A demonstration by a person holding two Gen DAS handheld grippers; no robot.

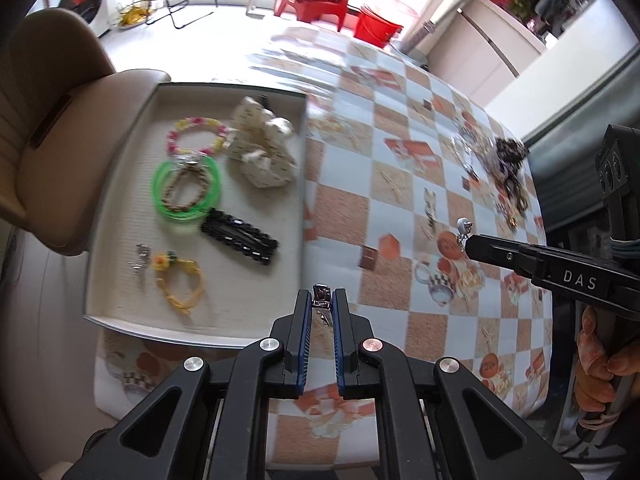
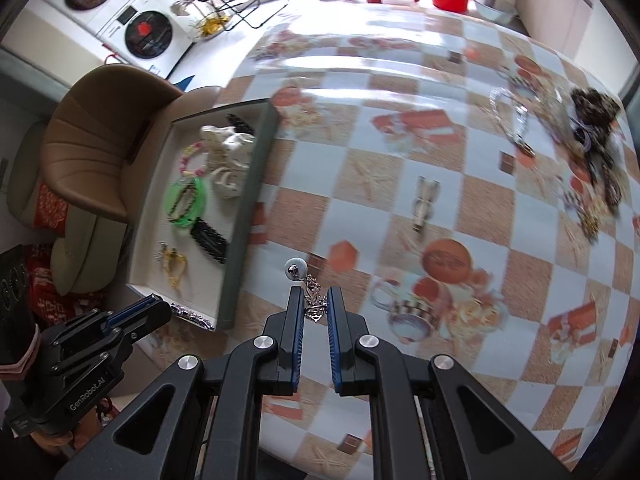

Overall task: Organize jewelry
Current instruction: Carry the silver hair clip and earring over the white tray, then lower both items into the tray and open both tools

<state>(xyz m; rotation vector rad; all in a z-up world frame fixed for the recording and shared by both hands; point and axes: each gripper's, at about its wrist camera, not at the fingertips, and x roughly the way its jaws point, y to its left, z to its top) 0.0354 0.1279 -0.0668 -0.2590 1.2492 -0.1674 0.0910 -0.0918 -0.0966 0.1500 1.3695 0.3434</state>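
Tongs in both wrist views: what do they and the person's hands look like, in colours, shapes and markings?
Both tongs, left and right, are matte black linkages with silver round pivot caps and blue ribbed pads on two flat fingers. Seen from outside, the right one reads "DAS" in white, the left "GenRobot.AI". The right hand is bare with a reddish patterned cuff; a pink cuff shows at the left wrist.

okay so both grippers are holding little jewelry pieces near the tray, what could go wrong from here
1. The left gripper pinches a small silver piece only at its fingertips; it could slip out before reaching the tray.
2. The chain earring dangles loosely from the right gripper, so it may swing or snag.
3. The tray is already crowded; a drop could tangle with the green bangles.
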